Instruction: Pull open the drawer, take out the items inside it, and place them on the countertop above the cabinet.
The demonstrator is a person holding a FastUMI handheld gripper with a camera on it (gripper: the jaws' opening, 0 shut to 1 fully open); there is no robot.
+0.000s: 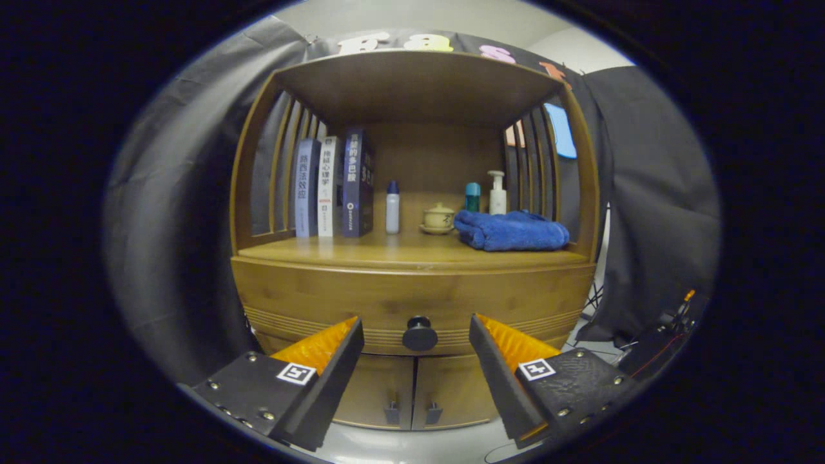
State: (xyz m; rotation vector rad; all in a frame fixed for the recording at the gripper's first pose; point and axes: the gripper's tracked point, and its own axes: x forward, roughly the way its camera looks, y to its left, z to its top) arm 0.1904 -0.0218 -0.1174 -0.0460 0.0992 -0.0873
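On the wooden countertop (387, 252) of the brown bamboo cabinet (303, 290), from the left corner: three upright books (334, 185), a white bottle with dark cap (392, 207), a small lidded ceramic cup (439, 218), two more bottles behind, then a folded blue towel (511, 231) near the right edge. Below, the closed wooden drawer (412, 299) spans the front. The gripper (416, 332) stands wide and holds nothing, its fingers on both sides of the round dark knob (420, 334). The knob is stiff and small, probably smooth; pinch it at the neck and pull straight.
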